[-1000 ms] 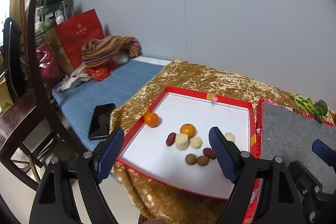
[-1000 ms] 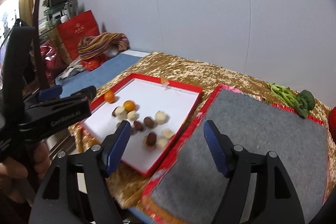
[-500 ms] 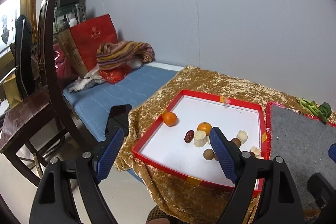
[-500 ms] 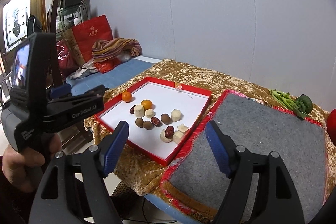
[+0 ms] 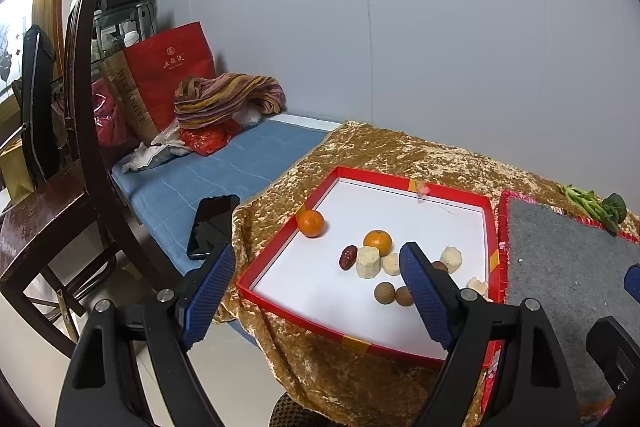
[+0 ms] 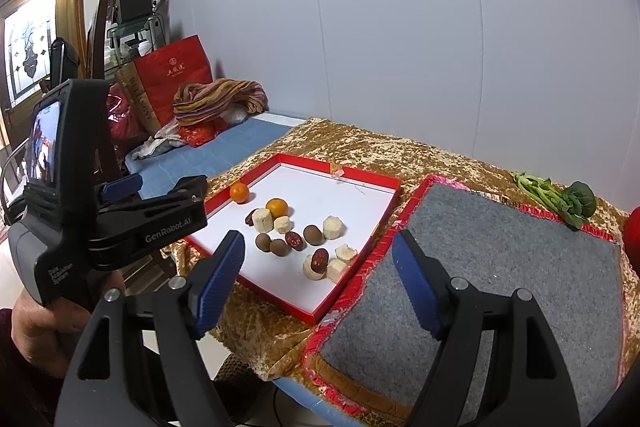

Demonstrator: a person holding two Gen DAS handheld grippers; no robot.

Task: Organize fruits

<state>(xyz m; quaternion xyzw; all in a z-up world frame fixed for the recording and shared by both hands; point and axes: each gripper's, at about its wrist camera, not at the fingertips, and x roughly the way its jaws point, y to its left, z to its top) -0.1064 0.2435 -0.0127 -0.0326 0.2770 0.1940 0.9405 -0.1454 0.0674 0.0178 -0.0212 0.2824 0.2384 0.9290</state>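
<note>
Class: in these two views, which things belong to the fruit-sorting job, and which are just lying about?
Job: red tray, two oranges, red dates, brown round fruits, pale chunks.
Lying about: phone, red bag, striped cloth, greens.

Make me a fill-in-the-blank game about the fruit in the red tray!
1. The tray holds ___ oranges.
2. The inside of the tray is coloured ___.
3. The mat beside the tray is coloured ___.
4. Both the left gripper and the right gripper are ___, holding nothing.

Missing words: two; white; grey; open
</note>
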